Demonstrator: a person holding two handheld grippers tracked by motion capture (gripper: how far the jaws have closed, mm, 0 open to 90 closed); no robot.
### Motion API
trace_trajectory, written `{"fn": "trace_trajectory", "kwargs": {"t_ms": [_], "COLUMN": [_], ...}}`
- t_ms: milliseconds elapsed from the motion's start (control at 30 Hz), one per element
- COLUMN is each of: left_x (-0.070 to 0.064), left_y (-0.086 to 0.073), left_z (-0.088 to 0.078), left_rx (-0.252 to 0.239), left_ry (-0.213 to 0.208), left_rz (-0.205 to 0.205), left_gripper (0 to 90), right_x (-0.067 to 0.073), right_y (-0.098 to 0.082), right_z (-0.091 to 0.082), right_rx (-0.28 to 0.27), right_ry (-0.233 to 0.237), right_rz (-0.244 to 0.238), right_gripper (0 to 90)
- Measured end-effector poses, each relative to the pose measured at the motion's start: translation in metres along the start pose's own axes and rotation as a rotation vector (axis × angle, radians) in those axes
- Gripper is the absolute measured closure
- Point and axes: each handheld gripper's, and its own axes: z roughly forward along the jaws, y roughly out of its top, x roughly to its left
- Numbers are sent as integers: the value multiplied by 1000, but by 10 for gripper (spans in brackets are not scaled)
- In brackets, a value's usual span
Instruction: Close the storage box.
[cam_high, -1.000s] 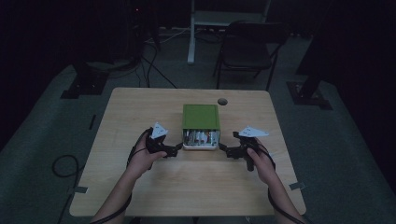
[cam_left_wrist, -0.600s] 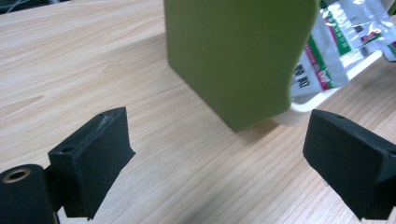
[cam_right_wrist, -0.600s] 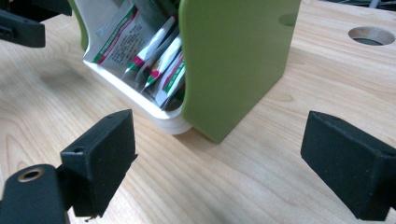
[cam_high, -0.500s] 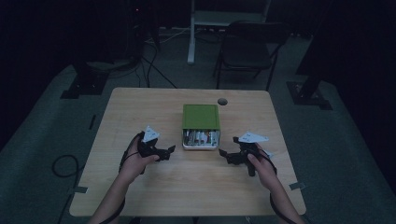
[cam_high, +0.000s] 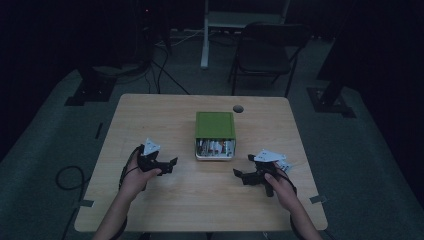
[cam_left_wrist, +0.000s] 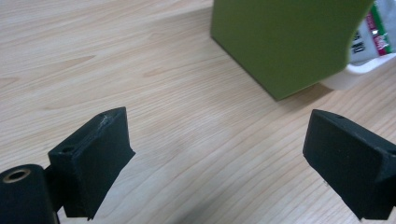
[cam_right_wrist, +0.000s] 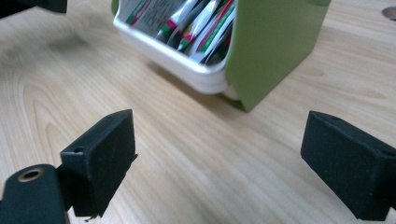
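Note:
A green box lies at the middle of the wooden table, with a white tray of several printed packets sticking out of its near end. My left gripper rests low over the table to the left of the tray, jaws open and empty. My right gripper sits to the tray's right and nearer the person, also open and empty. In the left gripper view, the left gripper faces the green box. In the right gripper view, the right gripper faces the white tray and its packets.
A round cable hole sits in the table behind the box. Beyond the far edge stand a dark folding chair and stand bases on the floor. Bare wood lies between both grippers and the near edge.
Both hands have drawn back from the tray: the left gripper moved left and nearer the person, the right gripper moved toward the near edge. Both stay open. The box and tray have not moved.

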Motion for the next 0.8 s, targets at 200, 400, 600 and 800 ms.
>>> {"fn": "trace_trajectory", "kwargs": {"t_ms": [200,400,600,800], "left_x": [7,14,22,26], "left_y": [-7,-18,-27,-35], "left_z": [-8,-15,-23,-32], "left_rx": [7,19,29,44], "left_ry": [43,82,105,130], "left_rz": [-14,-56,-81,-94], "left_gripper": [79,80,80,79], "right_x": [5,11,13,12], "right_y": [-7,-14,-20,-26], "right_z": [-2,-5,-10,-15], "right_rx": [32,47,61,69], "right_ry": [18,42,51,43], "right_rz": [-52,-67,-80,-84], "right_gripper": [98,98,98,98]}}
